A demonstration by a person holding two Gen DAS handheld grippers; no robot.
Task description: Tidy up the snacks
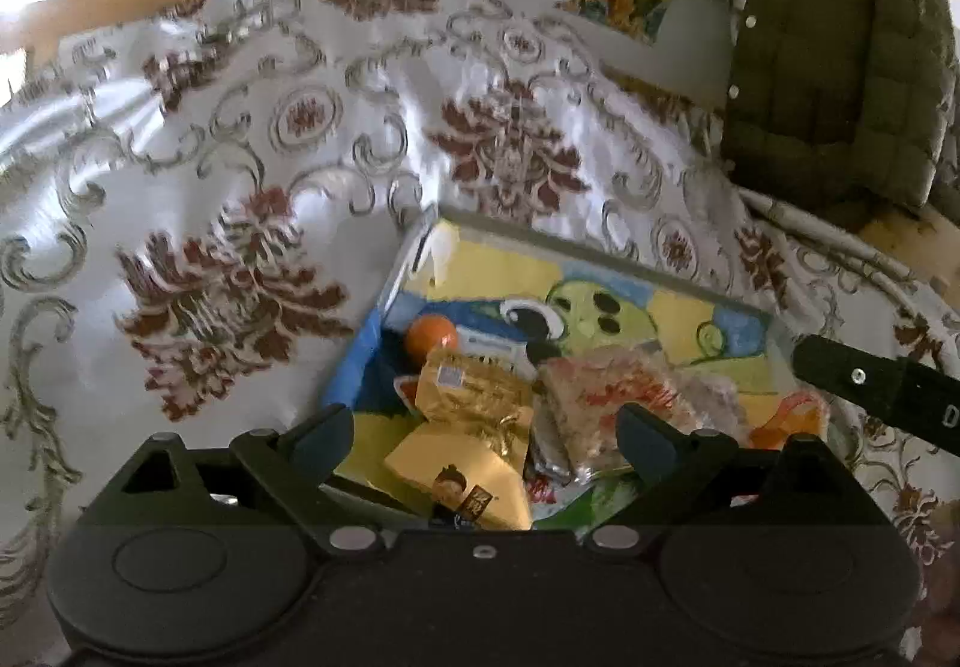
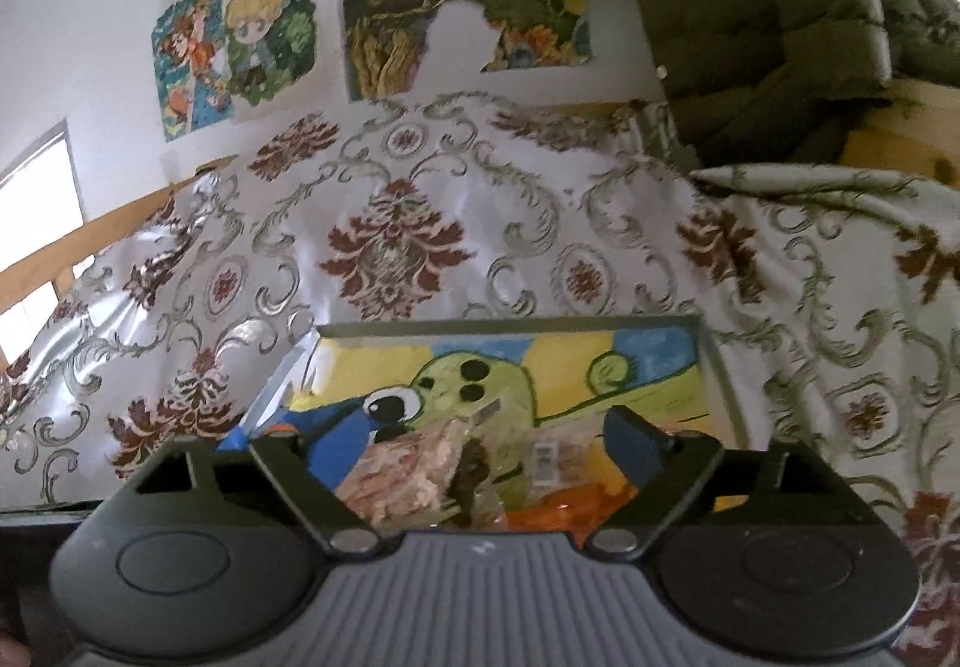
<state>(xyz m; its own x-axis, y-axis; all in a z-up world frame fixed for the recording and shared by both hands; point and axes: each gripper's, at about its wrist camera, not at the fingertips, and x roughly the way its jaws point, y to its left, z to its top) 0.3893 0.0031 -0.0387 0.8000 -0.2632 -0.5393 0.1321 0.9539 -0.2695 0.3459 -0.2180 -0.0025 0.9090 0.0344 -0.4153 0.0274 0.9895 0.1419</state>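
Both hand-held grippers, left (image 1: 486, 427) & right (image 2: 480, 442), hover wide open, empty, over the cartoon-painted shallow tray (image 1: 600, 253) on the damask-clothed counter (image 1: 240, 156), where foil & plastic snack packets (image 1: 480, 397) sit gathered w/ a small orange (image 1: 430, 338).

A white counter cloth (image 1: 252, 138) patterned with maroon medallions and grey scrolls spreads ahead of the jaws. Beyond it rises a white wall (image 2: 90, 6) hung with colourful cartoon pictures (image 2: 240, 36). An olive quilted jacket (image 1: 834, 66) hangs ahead and to the right of the jaws. Daylight enters through a window (image 2: 42, 181) far to the left, above wooden trim (image 2: 114, 223).
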